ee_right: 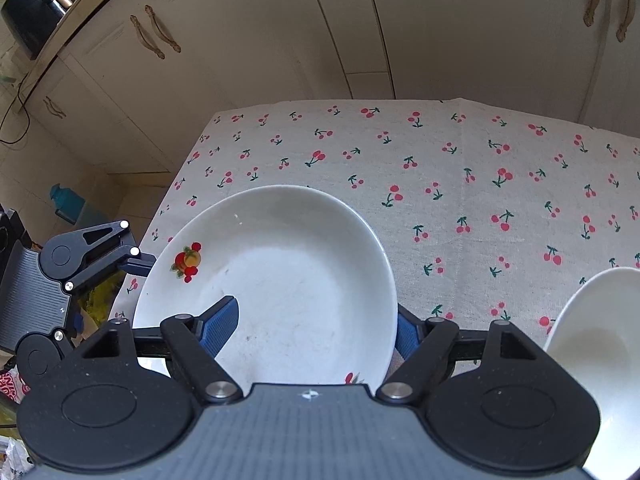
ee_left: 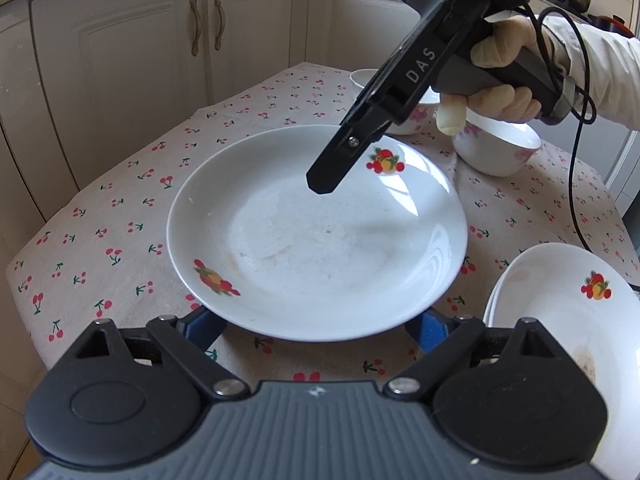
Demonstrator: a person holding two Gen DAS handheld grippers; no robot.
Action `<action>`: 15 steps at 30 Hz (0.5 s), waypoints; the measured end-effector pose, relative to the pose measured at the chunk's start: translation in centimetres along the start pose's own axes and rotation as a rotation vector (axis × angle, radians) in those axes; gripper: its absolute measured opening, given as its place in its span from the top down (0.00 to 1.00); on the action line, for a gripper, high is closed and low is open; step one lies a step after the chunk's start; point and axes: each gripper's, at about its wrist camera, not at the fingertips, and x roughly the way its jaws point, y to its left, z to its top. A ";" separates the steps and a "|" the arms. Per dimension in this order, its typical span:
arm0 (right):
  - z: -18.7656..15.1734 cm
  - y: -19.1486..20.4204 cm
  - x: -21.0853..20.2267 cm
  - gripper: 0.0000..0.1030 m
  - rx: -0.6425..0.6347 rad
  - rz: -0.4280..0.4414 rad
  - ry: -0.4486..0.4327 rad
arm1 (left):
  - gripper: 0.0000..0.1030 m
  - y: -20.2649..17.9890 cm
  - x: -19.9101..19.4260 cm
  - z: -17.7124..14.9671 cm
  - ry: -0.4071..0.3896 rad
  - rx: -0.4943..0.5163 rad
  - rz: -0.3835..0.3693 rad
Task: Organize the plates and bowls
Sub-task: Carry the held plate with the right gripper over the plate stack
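A white plate with fruit prints [ee_left: 316,236] lies on the cherry-print tablecloth [ee_left: 100,220]. My left gripper [ee_left: 316,330] is open, its blue fingers [ee_left: 200,326] spread under the plate's near rim. My right gripper [ee_left: 320,184] hangs tilted above the plate's far side. In the right wrist view the same plate [ee_right: 280,276] sits between the right gripper's [ee_right: 312,330] open jaws, one blue finger [ee_right: 222,328] over the plate, the other beside its rim. A stack of similar plates [ee_left: 568,312] lies at the right. Two white bowls [ee_left: 496,152] stand behind.
White cabinet doors [ee_left: 160,48] stand behind the table. The table's left edge drops to the floor, where a teal object [ee_right: 66,198] stands. A bowl [ee_right: 600,344] is close at the right in the right wrist view. A black cable [ee_left: 576,168] trails over the cloth.
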 end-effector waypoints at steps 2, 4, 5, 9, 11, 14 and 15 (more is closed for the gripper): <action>0.0 0.0 0.1 0.19 -0.006 -0.002 0.000 | 0.09 0.0 -0.1 0.0 -0.001 -0.001 0.001; 0.0 0.1 0.1 0.19 -0.016 -0.004 -0.008 | 0.09 -0.1 -0.2 0.0 -0.001 -0.001 0.004; 0.1 0.2 0.1 0.19 -0.021 -0.007 -0.008 | 0.09 -0.1 -0.3 0.0 -0.002 -0.001 0.005; 0.2 0.6 -0.1 0.19 -0.042 -0.014 -0.012 | 0.09 -0.2 -0.6 0.0 -0.007 0.005 0.014; 0.2 0.7 -0.3 0.19 -0.045 -0.014 -0.014 | 0.09 -0.2 -0.8 0.0 -0.009 0.003 0.015; 0.4 1.0 -0.4 0.19 -0.049 -0.012 -0.020 | 0.09 -0.4 -1.1 0.2 -0.013 0.002 0.020; 0.3 1.2 -0.6 0.19 -0.052 -0.012 -0.023 | 0.09 -0.5 -1.3 0.2 -0.014 0.004 0.022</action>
